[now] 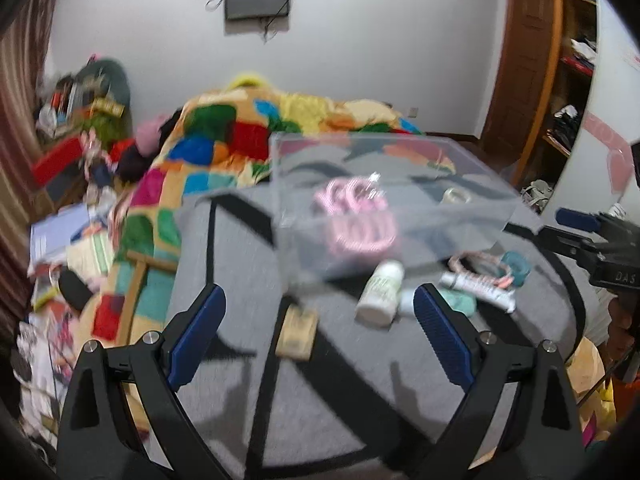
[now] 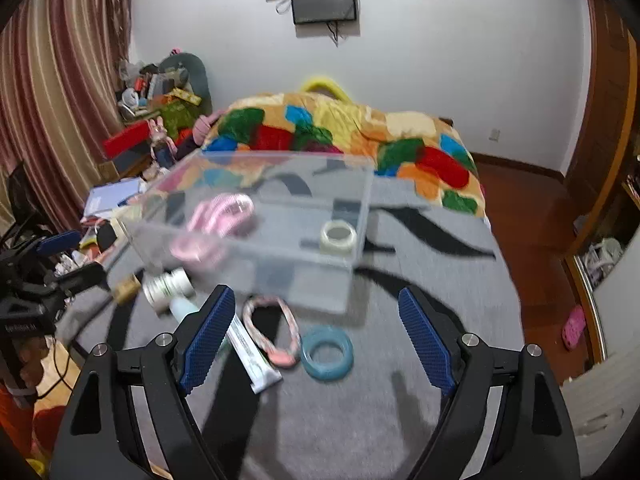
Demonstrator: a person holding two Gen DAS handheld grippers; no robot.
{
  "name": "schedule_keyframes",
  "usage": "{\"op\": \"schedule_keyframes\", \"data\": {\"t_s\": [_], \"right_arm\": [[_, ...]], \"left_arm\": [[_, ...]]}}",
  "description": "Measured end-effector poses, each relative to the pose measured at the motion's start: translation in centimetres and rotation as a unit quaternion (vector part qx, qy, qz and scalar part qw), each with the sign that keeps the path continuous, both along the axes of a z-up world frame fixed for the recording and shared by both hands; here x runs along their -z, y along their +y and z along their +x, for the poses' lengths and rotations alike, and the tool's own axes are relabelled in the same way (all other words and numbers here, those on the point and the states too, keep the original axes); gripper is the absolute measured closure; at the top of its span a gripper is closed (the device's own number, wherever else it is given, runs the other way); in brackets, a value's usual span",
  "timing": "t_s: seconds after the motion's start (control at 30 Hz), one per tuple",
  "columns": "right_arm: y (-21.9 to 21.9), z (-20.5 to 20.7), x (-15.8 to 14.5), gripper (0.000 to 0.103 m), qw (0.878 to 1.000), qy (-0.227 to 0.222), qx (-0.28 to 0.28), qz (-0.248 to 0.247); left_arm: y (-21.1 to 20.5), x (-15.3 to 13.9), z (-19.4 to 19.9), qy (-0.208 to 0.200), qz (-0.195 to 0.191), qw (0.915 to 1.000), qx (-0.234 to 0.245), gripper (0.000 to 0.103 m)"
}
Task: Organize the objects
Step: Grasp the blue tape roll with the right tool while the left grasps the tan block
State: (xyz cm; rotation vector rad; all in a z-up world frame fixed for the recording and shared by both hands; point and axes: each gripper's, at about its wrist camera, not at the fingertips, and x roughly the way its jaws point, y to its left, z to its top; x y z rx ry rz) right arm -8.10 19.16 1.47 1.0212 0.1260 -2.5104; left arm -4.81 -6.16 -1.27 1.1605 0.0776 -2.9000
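Observation:
A clear plastic box (image 1: 460,148) (image 2: 160,184) sits on the grey bed cover. It holds pink curlers (image 1: 354,216) (image 2: 218,220) and a roll of clear tape (image 1: 456,196) (image 2: 338,237). In front of it lie a white bottle (image 1: 380,292) (image 2: 166,286), a white tube (image 1: 478,286) (image 2: 250,354), a pink hair band (image 2: 272,330), a teal ring (image 2: 327,353) (image 1: 516,266) and a small tan box (image 1: 296,332) (image 2: 127,289). My left gripper (image 1: 320,312) is open above the tan box. My right gripper (image 2: 316,312) is open above the band and ring.
The grey cover with black stripes (image 1: 340,400) (image 2: 420,264) ends at a colourful patchwork quilt (image 1: 224,136) (image 2: 332,132). Clutter fills the left side (image 1: 72,128). A wooden wardrobe (image 1: 532,72) stands at the right.

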Motion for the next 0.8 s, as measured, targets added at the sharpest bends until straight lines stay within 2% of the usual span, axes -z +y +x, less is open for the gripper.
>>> {"op": "schedule_keyframes", "data": {"t_s": [0.27,0.33,0.5,0.57,0.63,0.7,0.77,0.8], "right_arm": [[1.3,0.1,4.1,0.022,0.999,-0.030,0.016,0.034],[1.6,0.0,4.7,0.028,0.999,-0.036,0.015,0.036],[1.5,-0.3,5.6,0.041,0.998,-0.050,0.007,0.039],[1.2,-0.5,5.8,0.046,0.998,-0.054,0.003,0.040],[0.7,-0.8,6.1,0.057,0.998,-0.057,-0.006,0.038],[0.5,-0.9,6.3,0.067,0.998,-0.060,-0.011,0.034],[0.4,-0.9,6.3,0.067,0.998,-0.060,-0.013,0.033],[0.4,-0.8,6.3,0.068,0.998,-0.057,-0.012,0.033]], "left_arm": [[-1.4,3.5,0.1,-0.045,0.004,0.9987,-0.024,0.007],[-1.5,4.0,-0.2,-0.049,0.003,0.9985,-0.024,0.008],[-1.1,4.9,-1.2,-0.062,0.005,0.9979,-0.020,0.033],[-0.9,5.1,-1.4,-0.062,-0.001,0.9978,-0.023,0.039],[-0.7,5.0,-1.4,-0.057,-0.005,0.9981,-0.023,0.049],[-0.8,4.9,-1.4,-0.055,-0.001,0.9983,-0.020,0.068],[-0.8,4.7,-1.2,-0.055,0.005,0.9984,-0.015,0.080],[-0.8,4.6,-1.1,-0.055,0.005,0.9984,-0.014,0.080]]}}
